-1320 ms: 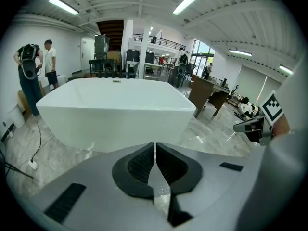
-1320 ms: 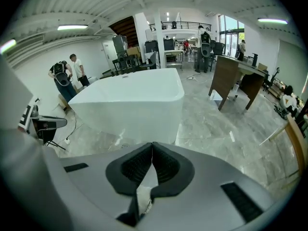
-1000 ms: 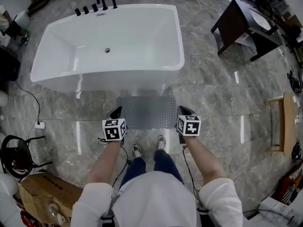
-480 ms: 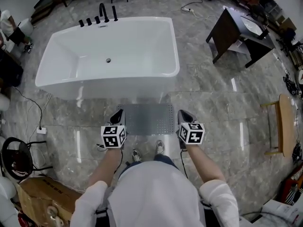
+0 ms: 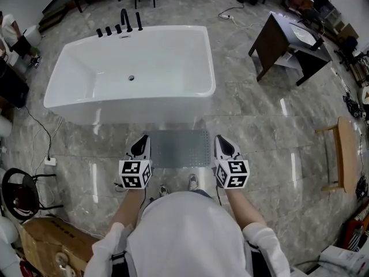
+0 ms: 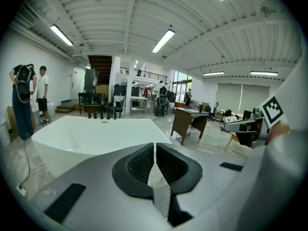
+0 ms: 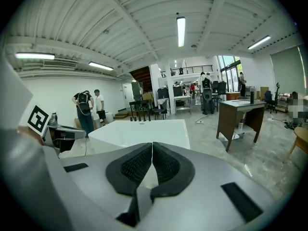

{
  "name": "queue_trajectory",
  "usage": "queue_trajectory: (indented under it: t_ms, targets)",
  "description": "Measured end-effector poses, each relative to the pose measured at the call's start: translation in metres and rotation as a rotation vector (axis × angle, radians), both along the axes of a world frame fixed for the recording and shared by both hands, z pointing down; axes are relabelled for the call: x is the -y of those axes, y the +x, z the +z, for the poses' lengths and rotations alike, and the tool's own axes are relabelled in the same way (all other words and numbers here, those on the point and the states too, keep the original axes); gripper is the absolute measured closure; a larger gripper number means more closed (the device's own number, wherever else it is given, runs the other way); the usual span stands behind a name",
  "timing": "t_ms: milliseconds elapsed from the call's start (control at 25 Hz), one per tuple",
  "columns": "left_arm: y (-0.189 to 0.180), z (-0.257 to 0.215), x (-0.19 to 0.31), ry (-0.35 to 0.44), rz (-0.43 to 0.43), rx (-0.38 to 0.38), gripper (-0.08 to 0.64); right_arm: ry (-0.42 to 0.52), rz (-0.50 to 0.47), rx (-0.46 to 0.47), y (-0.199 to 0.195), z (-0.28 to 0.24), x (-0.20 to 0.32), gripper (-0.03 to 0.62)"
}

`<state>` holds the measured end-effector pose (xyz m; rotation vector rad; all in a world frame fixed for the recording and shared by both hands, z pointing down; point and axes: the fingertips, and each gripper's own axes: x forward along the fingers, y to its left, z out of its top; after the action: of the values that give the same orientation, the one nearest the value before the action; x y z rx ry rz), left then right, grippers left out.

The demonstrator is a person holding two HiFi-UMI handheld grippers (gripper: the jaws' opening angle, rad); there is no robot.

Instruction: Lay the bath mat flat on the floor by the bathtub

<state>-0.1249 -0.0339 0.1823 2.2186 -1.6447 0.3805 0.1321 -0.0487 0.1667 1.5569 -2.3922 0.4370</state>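
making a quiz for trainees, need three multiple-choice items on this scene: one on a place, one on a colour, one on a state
1. Where is the bath mat relative to the bathtub?
A. inside it
B. just in front of its near long side
C. behind its taps

2. What colour is the bath mat?
A. grey
B. red
C. blue

3. How do the left gripper's jaws stand?
A. wide open, empty
B. closed on a tap
C. closed on the bath mat's edge

Answers:
1 B, the head view shows the mat outside the tub, along its near wall.
2 A, it is grey with small dots.
3 C, the left gripper view shows a thin perforated strip pinched between the pads.
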Motion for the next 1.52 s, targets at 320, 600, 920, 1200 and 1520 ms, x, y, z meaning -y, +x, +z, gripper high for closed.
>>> queue_trajectory:
  t_ms: [320,600,920,1200,1520]
  targets:
    - [0.006,-0.034,-0.009,0.078,-0.006,-0.055,0.517,0.099,-0.058,0.031,-0.011,-0.044,-0.007,0.561]
    - [0.007,-0.066,-0.012,0.16,-0.002,0.001,0.517,0.176,-0.107,0.021,-0.019,-0.079,-0.013,0.561]
    - [0.004,-0.085,-0.014,0.215,0.018,0.021,0.517,0.186,-0.109,0.049,-0.023,-0.089,-0.016,0.561]
    - [0.001,-0.085,-0.007,0.21,0.02,0.003,0.517,0.172,-0.101,0.035,-0.024,-0.085,-0.011,0.561]
    - [0.003,-0.089,-0.007,0.219,0.028,-0.008,0.517,0.152,-0.081,0.034,-0.017,-0.081,-0.013,0.561]
